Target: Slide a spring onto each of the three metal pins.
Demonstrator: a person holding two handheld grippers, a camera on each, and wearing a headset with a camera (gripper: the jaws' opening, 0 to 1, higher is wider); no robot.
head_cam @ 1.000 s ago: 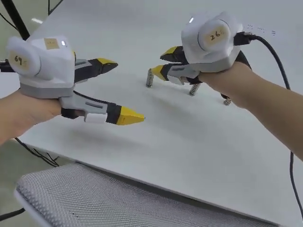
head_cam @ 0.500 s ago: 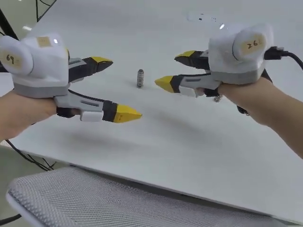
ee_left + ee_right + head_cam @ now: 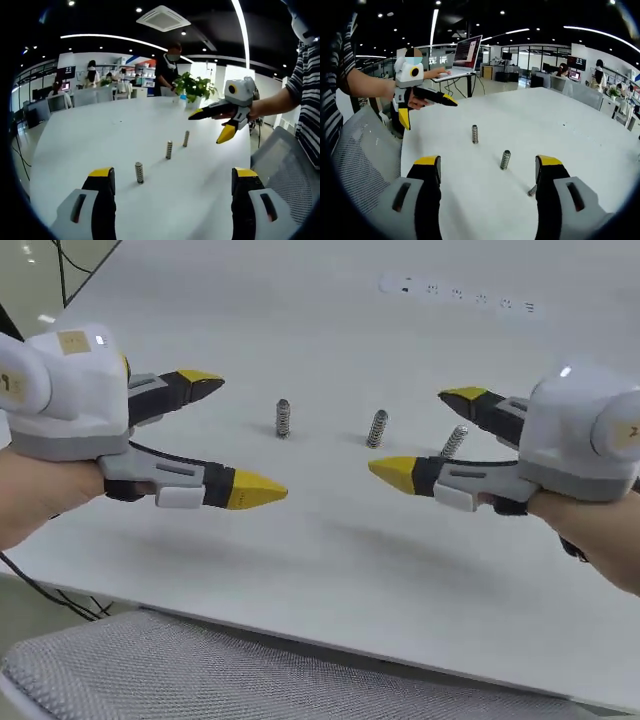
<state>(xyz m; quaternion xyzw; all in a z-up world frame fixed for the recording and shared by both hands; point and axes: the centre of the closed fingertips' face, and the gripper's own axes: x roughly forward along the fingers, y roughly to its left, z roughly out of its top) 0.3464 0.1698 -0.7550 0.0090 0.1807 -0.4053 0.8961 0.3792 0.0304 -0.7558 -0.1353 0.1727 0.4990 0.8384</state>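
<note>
Left gripper (image 3: 245, 435) on my feed: white rounded housing, grey lower shell, tan square sticker (image 3: 72, 341) on top, small LED (image 3: 100, 340) lit beside it. Jaws black, yellow wedge tips, grey-white shanks. Right gripper (image 3: 415, 432): same build, own top light lit, tan round label (image 3: 630, 435) at housing edge, text unreadable. Shirt sleeve (image 3: 304, 80): short, black-white horizontal stripes.

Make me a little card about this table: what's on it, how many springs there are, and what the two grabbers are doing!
surface: white table
springs: three in a row, the left spring, middle spring and right spring
spring pose: left and middle stand upright, right one leans
left gripper: open, holding nothing
right gripper: open, holding nothing
who holds them: a person, one gripper in each hand
</note>
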